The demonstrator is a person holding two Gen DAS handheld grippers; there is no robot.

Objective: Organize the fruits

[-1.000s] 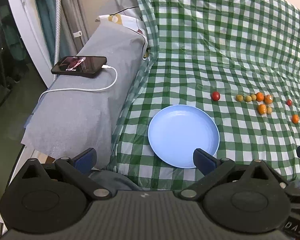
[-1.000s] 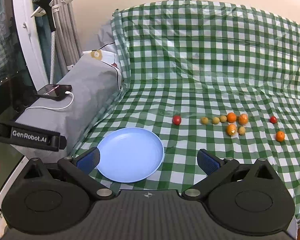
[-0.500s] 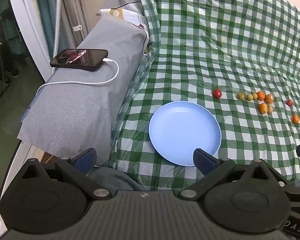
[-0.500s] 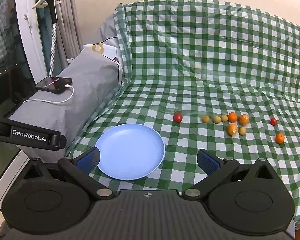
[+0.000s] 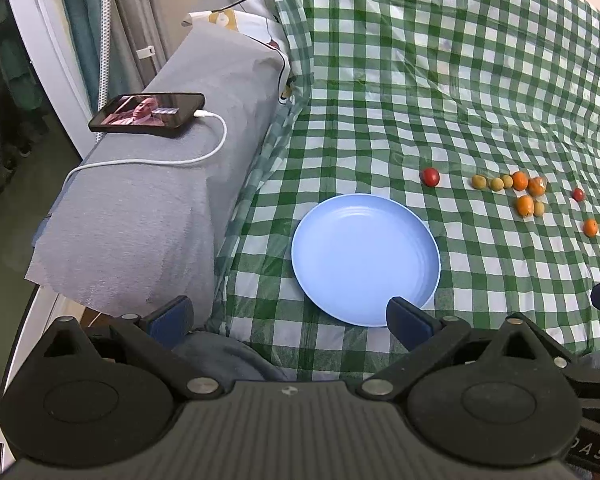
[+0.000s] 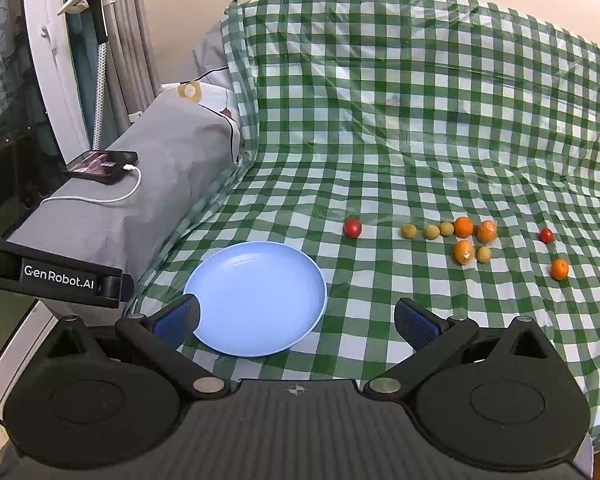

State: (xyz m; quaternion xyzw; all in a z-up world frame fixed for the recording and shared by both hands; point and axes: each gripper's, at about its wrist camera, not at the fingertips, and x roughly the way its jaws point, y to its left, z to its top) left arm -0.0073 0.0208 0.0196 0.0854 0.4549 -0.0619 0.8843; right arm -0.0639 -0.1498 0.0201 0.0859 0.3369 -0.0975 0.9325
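Note:
An empty light blue plate point(image 5: 364, 256) lies on the green checked cloth point(image 5: 440, 92); it also shows in the right wrist view point(image 6: 256, 296). Beyond it lie a red tomato point(image 6: 352, 227), several small yellow-green fruits point(image 6: 432, 232), several small oranges point(image 6: 464, 227), a second red tomato point(image 6: 546, 235) and a lone orange point(image 6: 559, 269). The fruits also show in the left wrist view, with the red tomato point(image 5: 429, 176) nearest the plate. My left gripper point(image 5: 288, 316) is open and empty, over the plate's near edge. My right gripper point(image 6: 296, 322) is open and empty, near the plate's front right.
A grey padded armrest point(image 5: 148, 200) stands left of the cloth, with a black phone point(image 5: 148, 114) and white charging cable point(image 5: 172, 160) on it. A white door frame and curtains are at the far left. The left gripper's body point(image 6: 60, 276) shows in the right wrist view.
Both grippers have drifted slightly; the plate and fruits sit a little differently in view. Nothing on the cloth has moved. Both grippers stay open.

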